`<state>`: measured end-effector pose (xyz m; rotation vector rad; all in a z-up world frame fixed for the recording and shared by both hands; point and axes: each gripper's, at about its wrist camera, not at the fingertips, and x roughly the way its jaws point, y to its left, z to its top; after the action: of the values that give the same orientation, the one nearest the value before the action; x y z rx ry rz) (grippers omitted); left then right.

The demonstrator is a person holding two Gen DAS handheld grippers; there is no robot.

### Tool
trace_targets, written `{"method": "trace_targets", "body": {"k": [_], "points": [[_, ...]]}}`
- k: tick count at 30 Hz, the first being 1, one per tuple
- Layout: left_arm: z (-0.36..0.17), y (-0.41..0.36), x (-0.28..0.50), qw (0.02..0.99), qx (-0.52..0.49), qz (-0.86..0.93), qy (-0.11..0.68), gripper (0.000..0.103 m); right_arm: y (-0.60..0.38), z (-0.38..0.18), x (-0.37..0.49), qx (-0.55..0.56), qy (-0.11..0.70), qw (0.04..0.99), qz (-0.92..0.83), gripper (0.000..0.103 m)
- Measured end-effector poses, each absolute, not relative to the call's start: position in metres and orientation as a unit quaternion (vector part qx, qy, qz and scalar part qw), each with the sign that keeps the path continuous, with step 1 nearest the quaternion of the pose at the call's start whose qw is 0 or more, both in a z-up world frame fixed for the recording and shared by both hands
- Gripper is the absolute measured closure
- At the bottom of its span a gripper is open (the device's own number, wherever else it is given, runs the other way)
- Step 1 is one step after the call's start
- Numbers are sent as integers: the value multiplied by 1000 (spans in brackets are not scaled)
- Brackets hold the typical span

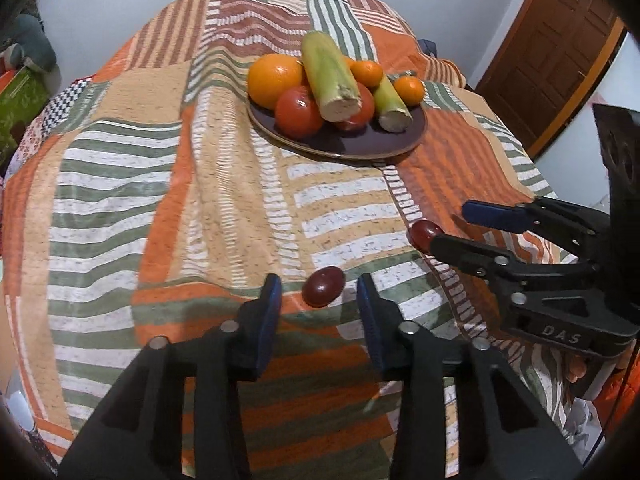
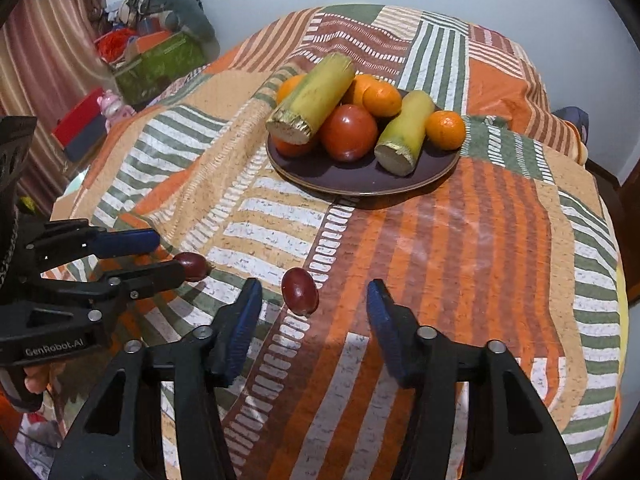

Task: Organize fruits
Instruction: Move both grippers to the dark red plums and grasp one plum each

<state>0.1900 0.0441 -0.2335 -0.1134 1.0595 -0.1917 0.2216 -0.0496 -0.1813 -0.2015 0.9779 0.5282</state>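
Note:
A dark plate [image 1: 360,146] [image 2: 360,180] at the middle of the table holds oranges, tomatoes and two sugarcane pieces. Two dark red grapes lie loose on the striped cloth near the front. My left gripper [image 1: 318,286] is open, with one grape [image 1: 323,286] [image 2: 192,266] between its fingertips on the cloth. My right gripper [image 2: 314,292] is open, with the other grape [image 2: 300,290] [image 1: 423,234] just ahead of its fingertips, nearer the left finger. In the left wrist view the right gripper [image 1: 448,226] shows at the right, fingers beside that grape.
The cloth [image 2: 460,260] is wrinkled and drapes over the round table edges. A wooden door [image 1: 552,40] stands at the far right. Boxes and clutter [image 2: 156,56] lie beyond the table's far left, by a curtain.

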Motion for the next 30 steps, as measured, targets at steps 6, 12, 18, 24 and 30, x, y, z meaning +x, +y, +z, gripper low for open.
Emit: {"method": "trace_targets", "body": {"k": [6, 12, 18, 24, 30], "points": [[-245, 43, 197, 852, -60, -98, 511, 76, -42, -190, 223, -109, 472, 834, 263, 70], [-248, 42, 195, 854, -52, -93, 510, 79, -43, -195, 226, -103, 477, 832, 264, 82], [-243, 44, 193, 855, -56, -90, 508, 80, -46, -191, 224, -100, 471, 836, 264, 85], [-226, 44, 193, 864, -55, -90, 492, 80, -53, -177, 223, -92, 455, 847, 259, 85], [-205, 38, 204, 874, -57, -96, 473, 80, -65, -157, 229, -78, 432, 863, 251, 85]]}}
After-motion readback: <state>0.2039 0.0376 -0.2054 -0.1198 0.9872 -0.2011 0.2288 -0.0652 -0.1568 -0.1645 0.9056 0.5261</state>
